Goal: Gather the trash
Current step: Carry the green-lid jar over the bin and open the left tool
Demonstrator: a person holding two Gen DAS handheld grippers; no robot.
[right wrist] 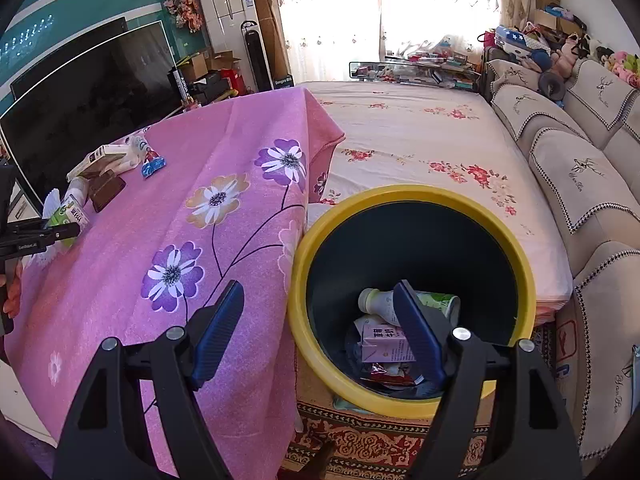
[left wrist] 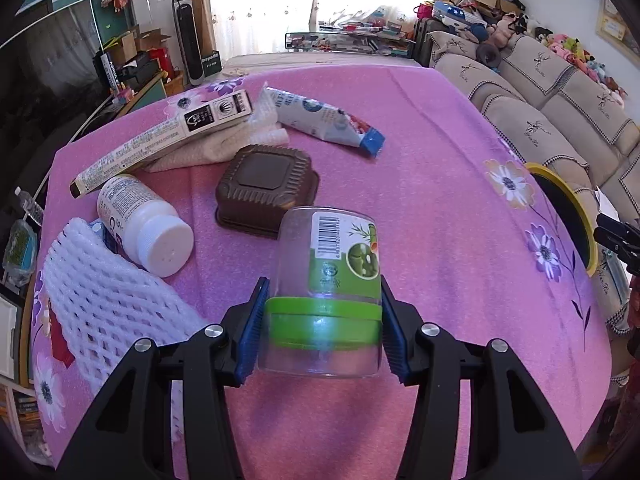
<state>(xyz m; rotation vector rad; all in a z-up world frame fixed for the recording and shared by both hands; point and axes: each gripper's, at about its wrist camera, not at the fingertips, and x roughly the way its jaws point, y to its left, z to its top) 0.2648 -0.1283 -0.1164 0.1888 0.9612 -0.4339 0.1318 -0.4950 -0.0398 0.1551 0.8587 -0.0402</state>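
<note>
I am working off the yellow-rimmed bin [right wrist: 412, 304], standing just beside the pink bench [left wrist: 440, 160]. My left tongs [left wrist: 322, 316] are clamping the clear green-lidded jar [left wrist: 328, 280] over the bench, left of the bin; I am keeping it level while carrying. My right tongs [right wrist: 320, 332] are hanging wide open and empty above the bin.

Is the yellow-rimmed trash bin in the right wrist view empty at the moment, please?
No, the yellow-rimmed trash bin already holds a white bottle, a pink carton and other wrappers at its bottom.
</note>
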